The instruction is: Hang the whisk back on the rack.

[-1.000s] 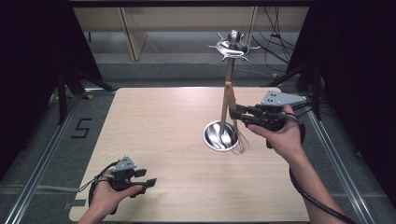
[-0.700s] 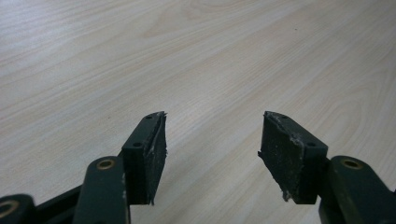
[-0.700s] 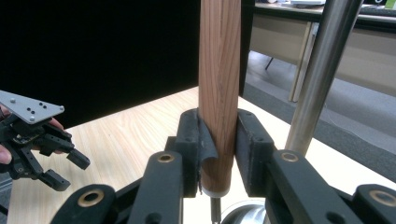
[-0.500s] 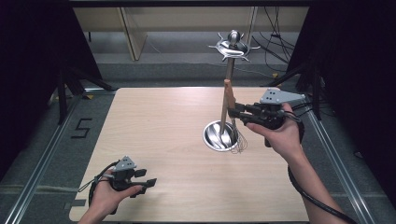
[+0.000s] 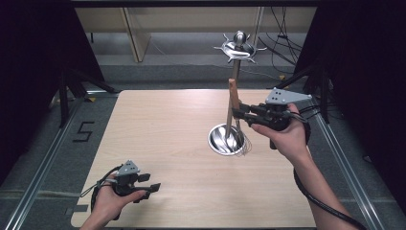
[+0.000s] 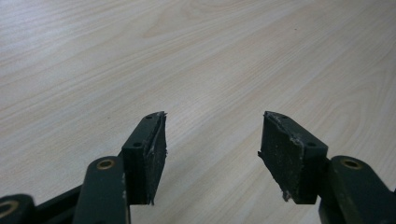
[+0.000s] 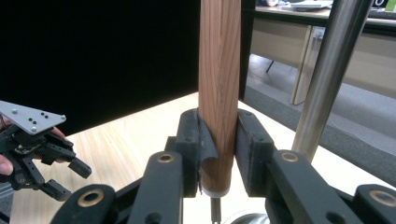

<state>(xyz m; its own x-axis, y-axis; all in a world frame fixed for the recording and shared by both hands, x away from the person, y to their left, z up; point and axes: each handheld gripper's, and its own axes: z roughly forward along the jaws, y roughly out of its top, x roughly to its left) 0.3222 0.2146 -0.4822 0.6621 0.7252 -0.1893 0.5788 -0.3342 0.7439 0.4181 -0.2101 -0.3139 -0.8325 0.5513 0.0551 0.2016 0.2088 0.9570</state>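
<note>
Here we see the pale wooden table point(image 5: 167, 139) in a dark-walled room, our right gripper point(image 5: 246, 114) clamping the whisk handle point(image 5: 233, 98) right of centre, our left gripper point(image 5: 148, 188) open lower left.

Both handheld grippers are black, with linked jaw arms pinned by brass-coloured rivets. The right gripper point(image 5: 241, 113), at centre right of the high view, carries a grey three-cornered plate dotted with small screws and trails a black cable. The left gripper point(image 6: 212, 140) has worn, frayed black pads.
</note>
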